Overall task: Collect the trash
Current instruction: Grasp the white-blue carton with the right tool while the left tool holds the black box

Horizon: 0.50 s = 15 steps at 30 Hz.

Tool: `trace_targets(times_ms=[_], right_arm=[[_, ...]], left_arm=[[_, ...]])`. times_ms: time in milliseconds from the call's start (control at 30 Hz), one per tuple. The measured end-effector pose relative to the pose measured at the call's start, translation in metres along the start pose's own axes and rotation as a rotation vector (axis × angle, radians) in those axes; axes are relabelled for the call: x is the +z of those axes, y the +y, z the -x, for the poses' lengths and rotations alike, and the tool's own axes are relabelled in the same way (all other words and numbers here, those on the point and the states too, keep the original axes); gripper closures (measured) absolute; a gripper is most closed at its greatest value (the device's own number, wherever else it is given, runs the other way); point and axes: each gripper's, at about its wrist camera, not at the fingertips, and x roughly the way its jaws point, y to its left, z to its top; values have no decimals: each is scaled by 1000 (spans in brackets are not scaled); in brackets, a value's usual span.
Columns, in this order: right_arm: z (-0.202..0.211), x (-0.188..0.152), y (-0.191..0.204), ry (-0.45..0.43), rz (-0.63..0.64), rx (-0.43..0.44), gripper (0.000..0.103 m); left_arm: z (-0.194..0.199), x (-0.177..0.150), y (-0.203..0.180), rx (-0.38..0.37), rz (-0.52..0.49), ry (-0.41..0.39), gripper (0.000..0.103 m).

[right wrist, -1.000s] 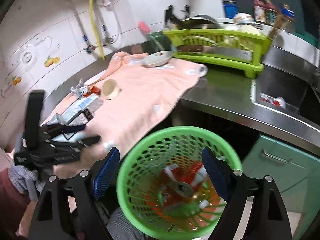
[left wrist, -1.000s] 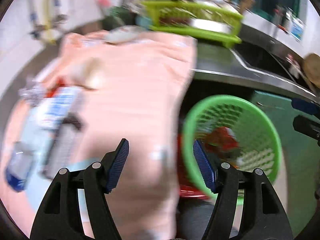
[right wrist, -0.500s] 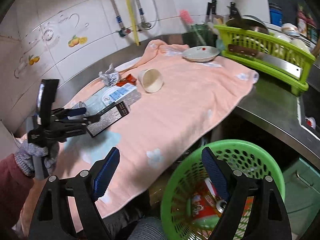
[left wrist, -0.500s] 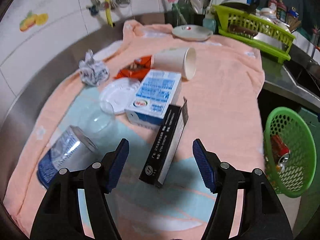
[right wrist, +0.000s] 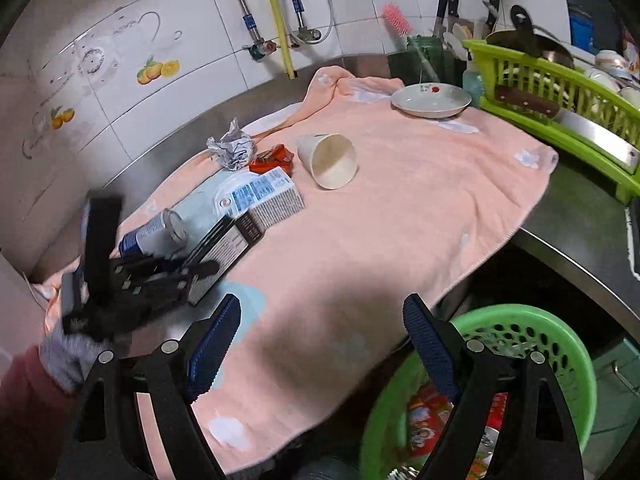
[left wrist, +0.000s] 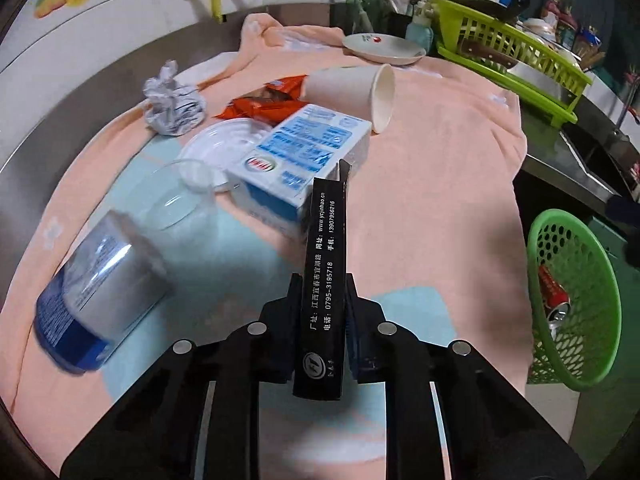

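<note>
Kitchen counter, tiled wall behind, pink towel (left wrist: 440,184) spread over the steel top; green dish rack (left wrist: 516,56) at far right.

Left gripper (left wrist: 323,312): jaws have just closed; they now clamp the near end of a slim black carton (left wrist: 326,264), narrow printed edge up. In the right wrist view the same carton (right wrist: 224,252) lies low over the towel at near left, far end beside the blue-and-white milk box (right wrist: 266,196).

Right gripper (right wrist: 320,344): jaws wide apart, nothing between them, over the near towel edge. Green basket (right wrist: 560,344) sits below the counter edge at near right, with a red can and wrappers already inside.

Trash left on the towel: milk box, paper cup (left wrist: 352,92) on its side, crumpled foil (left wrist: 172,108), orange wrapper (left wrist: 264,104), white plastic lid (left wrist: 216,148), clear jar with blue label (left wrist: 100,288) on its side at near left.

Handling, judged: carton is thin card, probably empty, so light and fairly stiff along its length but easy to crush across the flat faces. An end grip makes it a long lever; it may swing or pivot between the pads. A hold nearer the middle would be steadier. An open flap at the far end could snag the milk box on lifting.
</note>
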Motion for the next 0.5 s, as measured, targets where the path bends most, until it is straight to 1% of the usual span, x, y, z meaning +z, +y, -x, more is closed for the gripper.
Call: trace_targets(times_ms=[67, 200, 267, 400, 433, 467, 500], right_arm=[[-9, 8, 7, 13, -10, 16, 22], [-39, 32, 26, 57, -66, 38, 23], [-54, 43, 33, 78, -104, 38, 27], [-86, 64, 46, 120, -189, 48, 30], [-94, 69, 50, 133, -218, 63, 31], [-105, 75, 55, 146, -244, 61, 31], [-113, 80, 61, 151, -249, 38, 32]], left_arm=[[11, -5, 6, -21, 15, -18, 85], [33, -19, 16, -29, 31, -43, 85], [45, -27, 23, -15, 41, -57, 85], [70, -45, 46, -16, 86, -95, 85], [75, -50, 52, -18, 98, -103, 85], [78, -53, 56, -17, 105, -109, 85], [82, -57, 61, -15, 111, -113, 85]])
